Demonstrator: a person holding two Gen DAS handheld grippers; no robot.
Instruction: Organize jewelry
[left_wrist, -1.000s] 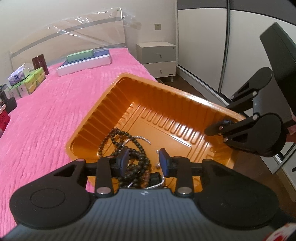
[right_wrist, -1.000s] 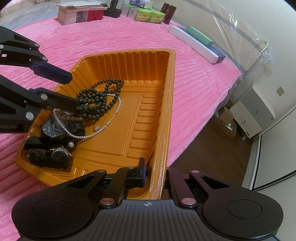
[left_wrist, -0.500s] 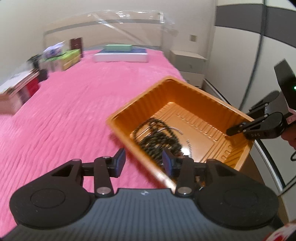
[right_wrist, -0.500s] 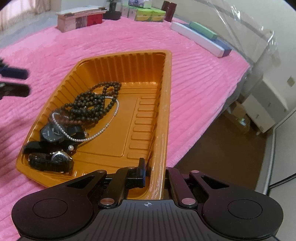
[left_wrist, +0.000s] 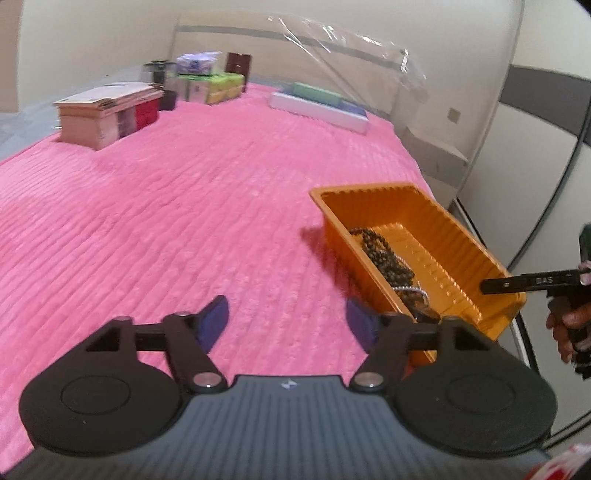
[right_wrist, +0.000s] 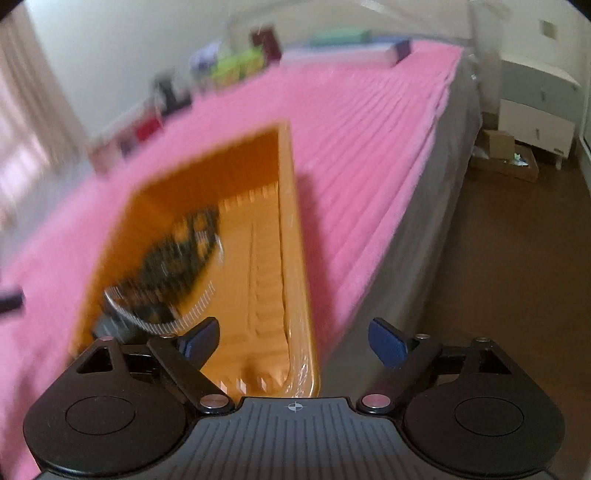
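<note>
The landmark here is the orange tray (left_wrist: 443, 221) that sits on the pink bed (left_wrist: 166, 221), close to the bed's edge.

The left gripper (left_wrist: 288, 317) hangs over bare pink cover. Its jaws have just been opening; they stand spread apart with nothing between them. From this gripper the tray lies ahead and to the right, with one near corner just beside the right-hand blue finger. The tray's long side runs away from the gripper.

Inside the tray lies the jewelry: a heap of dark beads (left_wrist: 384, 254) and a thin silvery chain (left_wrist: 413, 291), bunched along the tray's left wall toward its near end. The far end of the tray looks bare.

The right gripper (right_wrist: 291, 343) is right at the tray's near end, pointing along its long side. Its jaws have also just been opening and now stand wide, pinching nothing. The tray's right wall runs up between them. The beads look blurry here and lie ahead and to the left of these jaws, so I think the right hand is nearer to them.

Behind the tray, at the far side of the bed, stand boxes (left_wrist: 107, 118) and books. To the right of the tray the bed ends, and there is a brown floor (right_wrist: 498, 277) and a white nightstand (right_wrist: 535, 122).
</note>
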